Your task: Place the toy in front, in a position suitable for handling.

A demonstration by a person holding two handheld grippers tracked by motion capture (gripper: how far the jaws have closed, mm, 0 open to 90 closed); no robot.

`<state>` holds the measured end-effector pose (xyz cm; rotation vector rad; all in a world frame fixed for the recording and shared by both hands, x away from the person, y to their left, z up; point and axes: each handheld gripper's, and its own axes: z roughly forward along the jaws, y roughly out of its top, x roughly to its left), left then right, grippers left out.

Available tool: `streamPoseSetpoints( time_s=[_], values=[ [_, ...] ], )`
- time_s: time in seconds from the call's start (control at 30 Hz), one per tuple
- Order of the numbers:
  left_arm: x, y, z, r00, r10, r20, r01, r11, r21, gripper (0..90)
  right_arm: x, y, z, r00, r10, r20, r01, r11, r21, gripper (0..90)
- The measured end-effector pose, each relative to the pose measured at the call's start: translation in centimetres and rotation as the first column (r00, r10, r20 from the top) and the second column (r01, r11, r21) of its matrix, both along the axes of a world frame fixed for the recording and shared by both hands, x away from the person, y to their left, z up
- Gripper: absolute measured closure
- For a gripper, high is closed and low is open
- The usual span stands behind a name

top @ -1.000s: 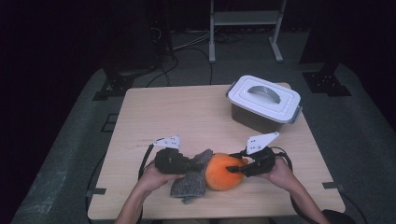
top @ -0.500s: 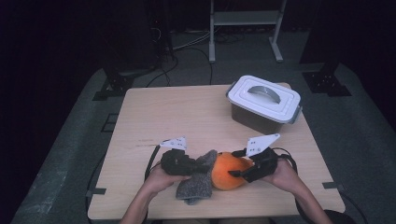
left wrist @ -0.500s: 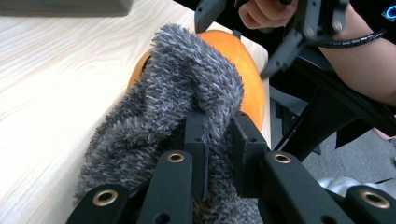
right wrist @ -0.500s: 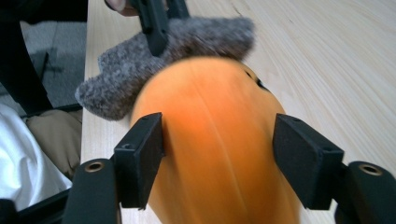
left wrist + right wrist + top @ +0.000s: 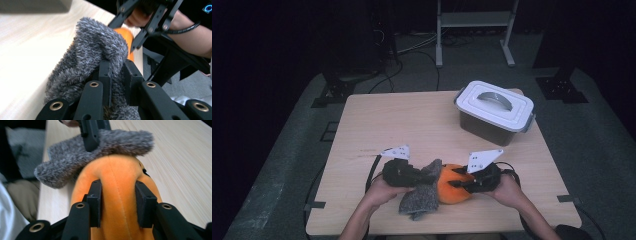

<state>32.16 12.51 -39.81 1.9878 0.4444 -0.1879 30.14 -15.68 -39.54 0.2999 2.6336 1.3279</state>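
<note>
A: Near edge of table [image 5: 377, 120], mid-job: left gripper [image 5: 116, 71] clamped narrow on a fold of the grey fuzzy sock [image 5: 95, 50], which drapes over the near end of the orange plush toy [image 5: 452, 185]. Looks like the sock is being worked over the toy.

B: And the right gripper [image 5: 120, 195]?

A: Jaws just closed in, pads pressing both flanks of the toy [image 5: 117, 185], along its seam. Toy lies on the wood betw. the two hands; sock [image 5: 100, 145] touches its far end in the right gripper view.

B: Advice for doing it well?

A: My read: keep the right grip firm but not crushing, since plush squashes and may slip out. Left should pull the cuff along the toy's length, not up, else the fabric bunches. Left has only one layer's fold, so the opening likely isn't spread; re-grip at the cuff rim if it snags.

B: Lidded bin [image 5: 494, 112]?

A: Well apart at the far right; no part in this step.
</note>
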Motion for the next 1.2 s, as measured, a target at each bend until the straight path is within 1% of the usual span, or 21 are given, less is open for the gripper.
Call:
streamPoseSetpoints(
  time_s=[0.07,0.13,0.17,0.2,0.23,0.27,0.33,0.37,0.4,0.57,0.7,0.73,0.77,0.83,0.9,0.93,1.0,1.03,1.07,1.13,1.2],
  values=[
    [-0.1,0.4,0.8,0.9999,0.006,0.014,-0.005,0.9997,-0.024,78.8,0.1,0.3,0.0,0.9999,0.012,-0.008,-0.011,0.999,0.036,62.4],
    [-0.3,0.9,1.5,0.9997,0.008,0.024,-0.006,0.9983,-0.057,78.9,0.3,0.4,0.0,0.9988,0.035,-0.033,-0.032,0.995,0.099,62.2],
    [-0.3,1.1,1.8,0.9994,0.007,0.032,-0.005,0.9980,-0.062,78.9,0.4,0.4,0.0,0.9977,0.046,-0.049,-0.040,0.992,0.124,62.0],
    [-0.4,1.1,1.9,0.9993,0.009,0.035,-0.007,0.9980,-0.062,78.9,0.5,0.5,0.0,0.9968,0.057,-0.057,-0.049,0.989,0.137,61.9],
    [-0.3,1.2,1.9,0.9992,0.010,0.038,-0.008,0.9987,-0.051,78.8,0.6,0.6,0.0,0.9963,0.063,-0.058,-0.055,0.989,0.140,61.9],
    [-0.3,1.1,1.7,0.9993,0.013,0.035,-0.011,0.9988,-0.047,78.8,0.7,0.7,-0.2,0.9961,0.064,-0.061,-0.055,0.989,0.136,61.6],
    [-0.1,1.0,1.0,0.9998,0.013,0.018,-0.012,0.9996,-0.024,78.8,0.8,0.8,-0.6,0.9959,0.061,-0.066,-0.053,0.992,0.119,61.1],
    [0.0,0.9,0.6,0.9999,0.012,0.006,-0.012,0.9994,-0.031,78.9,0.9,0.7,-0.9,0.9958,0.059,-0.070,-0.051,0.993,0.107,60.9],
    [0.1,1.0,0.5,0.9999,0.015,-0.002,-0.015,0.9992,-0.038,78.9,1.0,0.6,-1.1,0.9954,0.059,-0.075,-0.050,0.992,0.112,60.7],
    [0.3,1.0,0.2,0.9998,0.021,-0.001,-0.021,0.9994,-0.027,78.9,1.3,0.0,-0.9,0.9973,0.053,-0.051,-0.049,0.996,0.072,58.5],
    [0.3,0.9,-0.1,0.9998,0.022,-0.002,-0.022,0.9996,-0.016,78.8,1.6,-0.8,-0.9,0.9983,0.037,-0.046,-0.034,0.998,0.057,57.5],
    [0.3,0.8,-0.2,0.9997,0.025,-0.004,-0.025,0.9995,-0.018,78.8,1.6,-1.1,-0.8,0.9982,0.029,-0.052,-0.026,0.998,0.055,57.2],
    [0.3,0.8,-0.2,0.9997,0.023,-0.002,-0.023,0.9997,-0.010,78.8,1.7,-1.4,-0.8,0.9985,0.023,-0.049,-0.020,0.998,0.053,56.9],
    [0.3,0.5,-0.3,0.9996,0.027,-0.001,-0.027,0.9996,-0.011,78.7,2.0,-2.0,-0.9,0.9978,0.012,-0.065,-0.008,0.998,0.059,55.1],
    [0.2,0.2,-0.3,0.9995,0.032,0.002,-0.032,0.9994,-0.015,78.7,2.3,-2.4,-1.0,0.9941,0.006,-0.108,0.001,0.998,0.066,50.4],
    [0.2,0.1,-0.3,0.9996,0.029,0.005,-0.029,0.9995,-0.012,78.8,2.2,-2.4,-0.9,0.9937,-0.001,-0.112,0.008,0.998,0.060,47.1],
    [0.2,0.0,-0.3,0.9995,0.030,0.009,-0.030,0.9995,-0.009,78.7,1.9,-2.3,-0.3,0.9947,-0.005,-0.103,0.009,0.999,0.036,40.1],
    [0.2,0.0,-0.3,0.9995,0.031,0.008,-0.031,0.9995,-0.009,78.7,1.6,-2.2,0.1,0.9966,-0.008,-0.082,0.010,1.000,0.024,39.0],
    [0.2,0.0,-0.3,0.9995,0.030,0.006,-0.030,0.9995,-0.011,78.7,1.3,-2.1,0.4,0.9981,-0.006,-0.061,0.007,1.000,0.022,38.9],
    [0.2,-0.2,-0.4,0.9997,0.025,-0.001,-0.025,0.9995,-0.021,78.7,0.8,-1.8,1.0,0.9988,0.003,-0.048,-0.002,1.000,0.030,36.2],
    [0.0,-0.6,-0.4,0.9999,0.012,0.003,-0.012,0.9998,-0.013,78.7,0.4,-1.0,1.0,0.9996,0.002,-0.027,-0.002,1.000,-0.008,34.0]
  ],
)
